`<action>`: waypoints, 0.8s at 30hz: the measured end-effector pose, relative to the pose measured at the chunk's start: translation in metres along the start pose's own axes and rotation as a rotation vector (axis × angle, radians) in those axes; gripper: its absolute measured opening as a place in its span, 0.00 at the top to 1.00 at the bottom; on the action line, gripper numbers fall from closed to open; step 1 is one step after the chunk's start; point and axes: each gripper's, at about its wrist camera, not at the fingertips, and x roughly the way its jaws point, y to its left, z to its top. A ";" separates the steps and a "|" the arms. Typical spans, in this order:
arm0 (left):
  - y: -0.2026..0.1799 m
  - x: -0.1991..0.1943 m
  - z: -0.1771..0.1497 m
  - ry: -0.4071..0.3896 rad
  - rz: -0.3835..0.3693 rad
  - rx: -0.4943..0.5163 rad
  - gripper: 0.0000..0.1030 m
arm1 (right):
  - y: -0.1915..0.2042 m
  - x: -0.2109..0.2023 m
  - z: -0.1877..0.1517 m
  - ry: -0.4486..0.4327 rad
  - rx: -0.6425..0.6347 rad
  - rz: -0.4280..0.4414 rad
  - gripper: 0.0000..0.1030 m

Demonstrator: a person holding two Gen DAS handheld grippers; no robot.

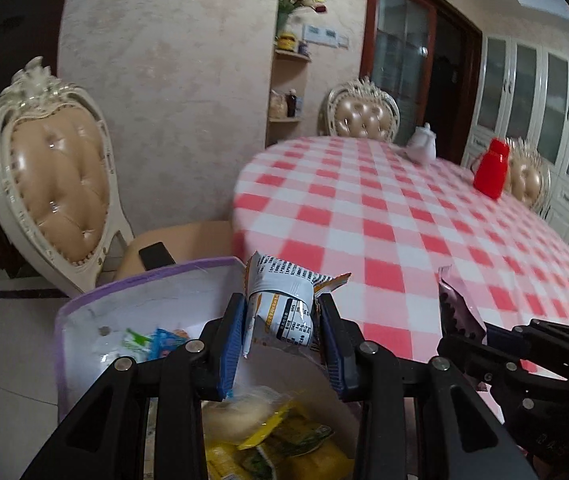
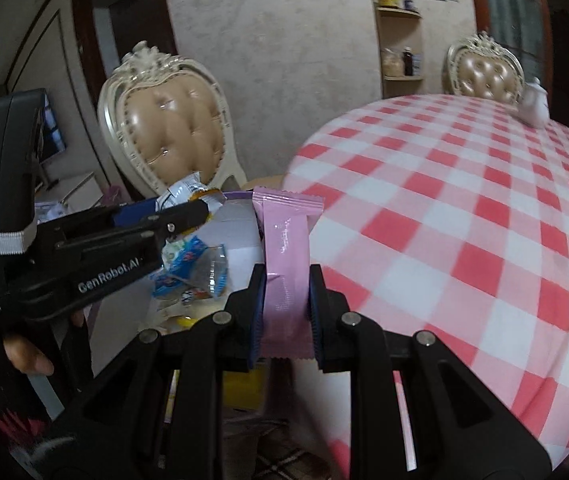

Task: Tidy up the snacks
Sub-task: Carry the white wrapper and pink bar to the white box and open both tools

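My left gripper [image 1: 282, 312] is shut on a white and orange snack packet [image 1: 284, 300], held above a white box with a purple rim [image 1: 124, 284] at the table's left edge. Several packets, blue, green and yellow [image 1: 280, 440], lie inside the box. My right gripper [image 2: 286, 300] is shut on a pink snack bar wrapper [image 2: 286, 240], which stands upright between the pads, just right of the box [image 2: 240, 216]. In the right wrist view the left gripper [image 2: 200, 208] reaches in from the left with its packet [image 2: 184, 192]. The right gripper [image 1: 460, 320] shows at the right of the left wrist view.
A round table with a red and white checked cloth [image 1: 404, 220] fills the right side. A red container [image 1: 492, 168] and a white teapot [image 1: 422, 144] stand at its far side. A cream tufted chair [image 1: 52, 176] stands behind the box, with a dark phone [image 1: 156, 254] on its seat.
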 end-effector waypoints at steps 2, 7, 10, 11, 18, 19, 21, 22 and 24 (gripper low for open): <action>0.010 -0.013 0.008 -0.033 0.006 -0.007 0.64 | 0.004 -0.005 0.009 -0.014 -0.011 -0.005 0.77; 0.042 -0.037 0.019 -0.098 0.046 -0.048 0.64 | 0.024 -0.009 0.028 -0.037 -0.043 0.005 0.77; 0.071 -0.033 0.011 -0.070 0.068 -0.093 0.64 | 0.045 0.004 0.026 -0.004 -0.094 0.024 0.77; 0.078 -0.030 0.008 -0.058 0.071 -0.108 0.64 | 0.053 0.012 0.023 0.016 -0.113 0.032 0.77; 0.100 -0.017 -0.013 0.002 0.083 -0.133 0.63 | 0.079 0.049 0.005 0.123 -0.154 0.066 0.77; 0.100 -0.015 -0.015 0.010 0.078 -0.131 0.63 | 0.081 0.051 0.004 0.129 -0.156 0.065 0.77; 0.101 -0.011 -0.020 0.024 0.077 -0.130 0.63 | 0.083 0.056 0.003 0.143 -0.154 0.065 0.77; 0.102 -0.009 -0.023 0.029 0.080 -0.133 0.63 | 0.083 0.059 0.003 0.149 -0.151 0.065 0.77; 0.104 -0.008 -0.026 0.034 0.075 -0.143 0.63 | 0.085 0.064 0.007 0.153 -0.152 0.060 0.77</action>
